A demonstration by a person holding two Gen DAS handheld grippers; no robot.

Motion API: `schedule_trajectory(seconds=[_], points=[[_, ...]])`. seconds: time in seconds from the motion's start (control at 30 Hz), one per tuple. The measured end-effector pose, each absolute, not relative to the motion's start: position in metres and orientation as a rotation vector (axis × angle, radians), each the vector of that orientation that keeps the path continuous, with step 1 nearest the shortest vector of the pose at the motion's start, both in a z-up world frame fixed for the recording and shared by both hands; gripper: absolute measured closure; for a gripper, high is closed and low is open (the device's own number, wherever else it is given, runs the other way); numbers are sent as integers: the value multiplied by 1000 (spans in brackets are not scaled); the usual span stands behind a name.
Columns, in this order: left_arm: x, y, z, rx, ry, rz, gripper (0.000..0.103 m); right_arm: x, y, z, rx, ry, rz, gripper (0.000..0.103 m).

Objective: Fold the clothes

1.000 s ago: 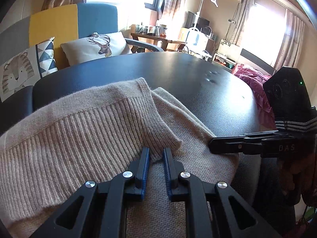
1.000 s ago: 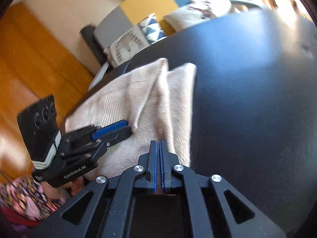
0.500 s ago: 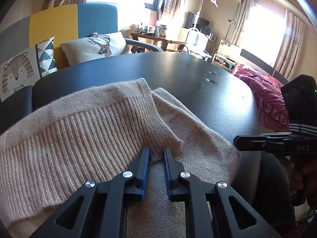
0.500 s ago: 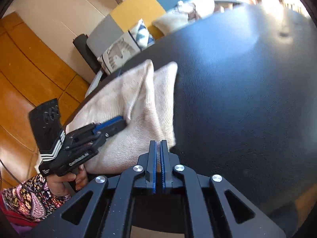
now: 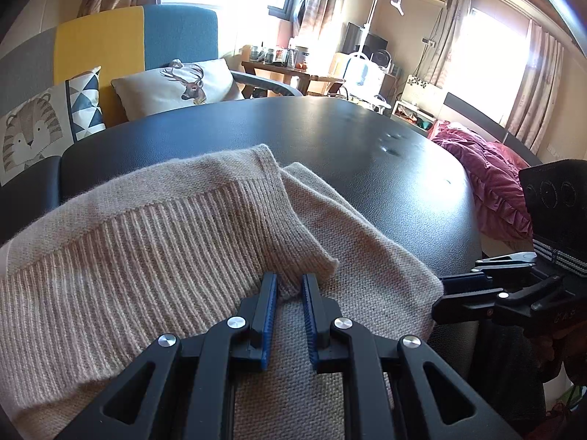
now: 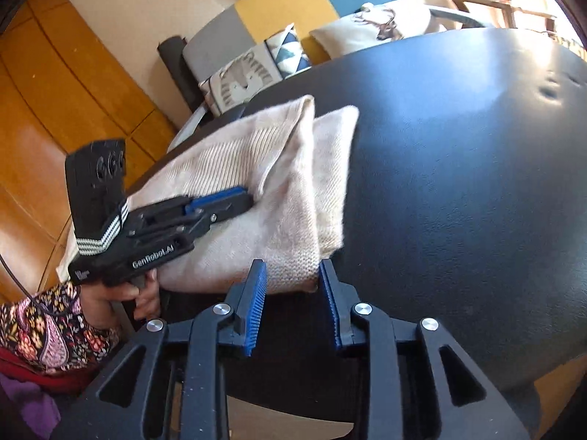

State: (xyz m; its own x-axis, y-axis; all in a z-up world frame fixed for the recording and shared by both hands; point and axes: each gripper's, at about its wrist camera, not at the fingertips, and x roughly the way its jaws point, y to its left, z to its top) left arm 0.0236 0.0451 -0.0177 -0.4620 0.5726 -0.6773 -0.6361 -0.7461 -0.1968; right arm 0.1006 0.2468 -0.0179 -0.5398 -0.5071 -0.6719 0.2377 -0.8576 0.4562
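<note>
A beige knit sweater (image 5: 165, 242) lies folded at the near left edge of the round black table (image 5: 330, 139). My left gripper (image 5: 288, 286) rests on it, with a tuck of the ribbed hem pinched between its blue pads. The right wrist view shows the same sweater (image 6: 293, 190) with the left gripper (image 6: 238, 201) on top. My right gripper (image 6: 291, 275) is open, its fingers on either side of the sweater's near folded corner. In the left wrist view, the right gripper (image 5: 444, 293) sits at the cloth's right corner.
A sofa with printed cushions (image 5: 183, 84) stands behind the table, and magenta bedding (image 5: 491, 179) lies to the right. A hand in a floral sleeve (image 6: 55, 326) holds the left gripper. Wooden panels (image 6: 55, 110) line the left wall. The table (image 6: 458, 183) is bare right of the sweater.
The right gripper was shut and drew back off the sweater's corner; now it is back at that corner and open. The left gripper and its hem tuck have not moved.
</note>
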Motion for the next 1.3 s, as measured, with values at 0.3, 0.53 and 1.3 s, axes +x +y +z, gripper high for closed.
schedule_trajectory(seconds=[0.3,0.53,1.3], points=[[22,42,-17,-983,97,2202,89,94,227,-16,1296,-181,-2360,96],[22,42,-17,-983,95,2200,89,94,221,-7,1401,68,-2431,101],[23,42,-18,-983,90,2199,89,48,279,-7,1050,-625,-2184,67]])
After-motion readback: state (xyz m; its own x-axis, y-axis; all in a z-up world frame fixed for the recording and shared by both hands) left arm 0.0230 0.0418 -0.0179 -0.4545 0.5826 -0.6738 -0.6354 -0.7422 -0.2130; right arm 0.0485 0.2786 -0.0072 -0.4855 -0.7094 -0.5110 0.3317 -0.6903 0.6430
